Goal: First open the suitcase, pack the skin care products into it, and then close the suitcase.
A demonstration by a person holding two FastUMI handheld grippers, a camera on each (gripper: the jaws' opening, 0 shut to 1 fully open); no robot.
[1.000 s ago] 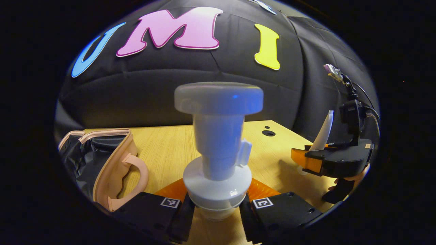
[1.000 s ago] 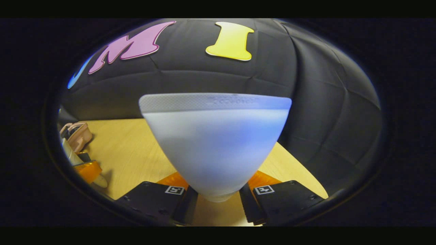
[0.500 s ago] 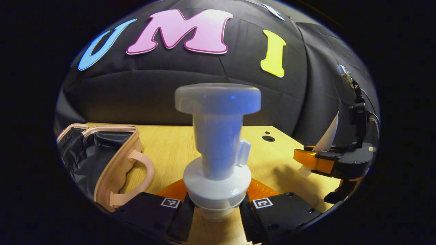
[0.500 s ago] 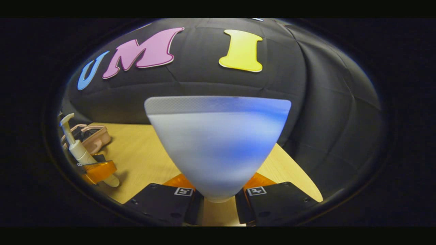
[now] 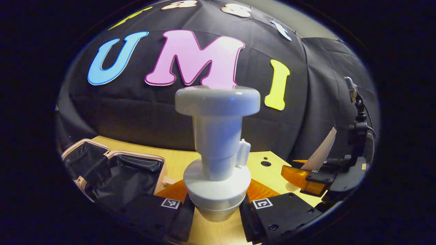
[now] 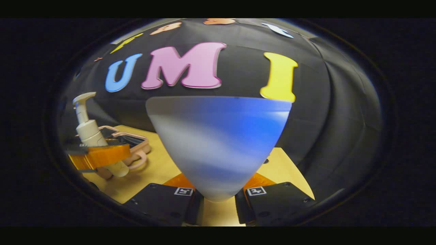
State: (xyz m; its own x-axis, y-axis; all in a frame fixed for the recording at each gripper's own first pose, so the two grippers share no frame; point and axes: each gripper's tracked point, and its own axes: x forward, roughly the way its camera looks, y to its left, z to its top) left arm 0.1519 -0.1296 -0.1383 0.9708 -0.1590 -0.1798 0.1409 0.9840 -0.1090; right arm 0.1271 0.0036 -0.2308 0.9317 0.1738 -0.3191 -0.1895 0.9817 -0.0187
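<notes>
My left gripper (image 5: 216, 211) is shut on a white pump bottle (image 5: 217, 149), held upright above the table. The open pink suitcase (image 5: 115, 173) with black lining lies low at the left in the left gripper view. My right gripper (image 6: 218, 200) is shut on a white tube (image 6: 218, 143), crimped end up. In the right gripper view the left gripper (image 6: 98, 154) with the pump bottle (image 6: 87, 127) hangs at the left, in front of the suitcase (image 6: 136, 144). The right gripper (image 5: 323, 172) with the tube (image 5: 322, 151) shows at the right of the left gripper view.
The light wooden table (image 5: 269, 172) has two small dark holes (image 5: 265, 163) near its far right. The booth's black cloth wall (image 6: 320, 112) rises close behind the table.
Both grippers have risen with their loads and shifted toward the suitcase. The suitcase's open inside now faces the left gripper view more fully.
</notes>
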